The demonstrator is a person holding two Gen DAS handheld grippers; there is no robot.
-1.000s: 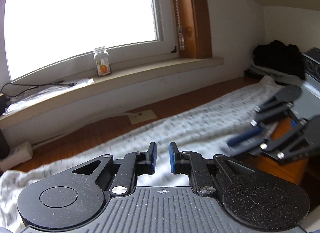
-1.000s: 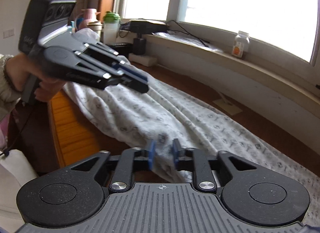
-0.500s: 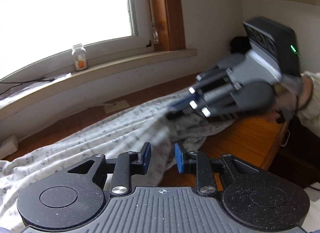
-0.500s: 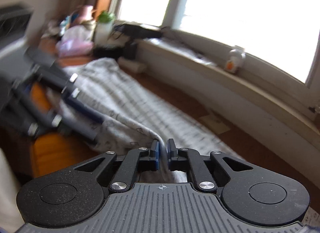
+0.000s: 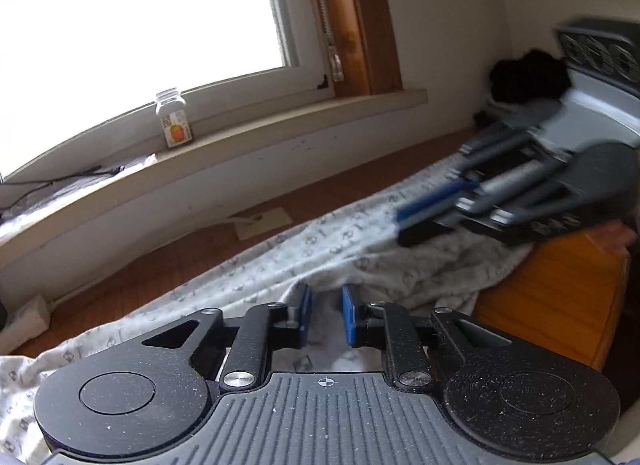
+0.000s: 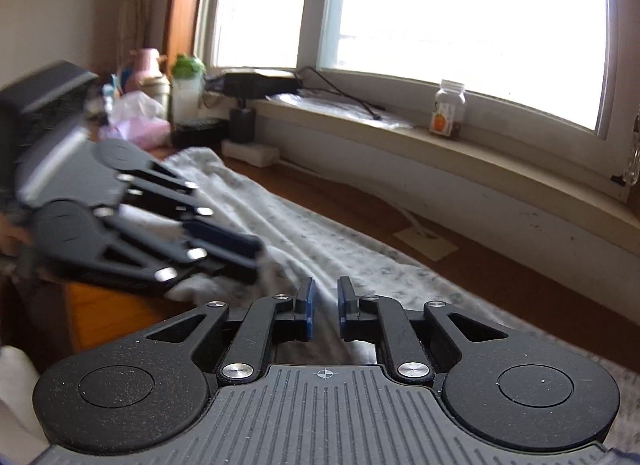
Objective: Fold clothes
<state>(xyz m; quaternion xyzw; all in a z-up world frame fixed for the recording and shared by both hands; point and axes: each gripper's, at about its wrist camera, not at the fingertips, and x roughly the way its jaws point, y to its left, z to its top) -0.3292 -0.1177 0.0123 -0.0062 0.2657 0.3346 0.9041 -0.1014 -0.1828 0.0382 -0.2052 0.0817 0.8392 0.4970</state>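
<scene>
**Right gripper lets go of the cloth**

The right gripper [image 6: 324,307], pinching the grey patterned garment [image 5: 320,249] half a second ago, is now standing spread over it. The left gripper [image 5: 325,315] is also hovering spread. The garment is lying stretched along the wooden table [image 5: 560,285], its near edge bunched, suggesting a re-grip.
</scene>
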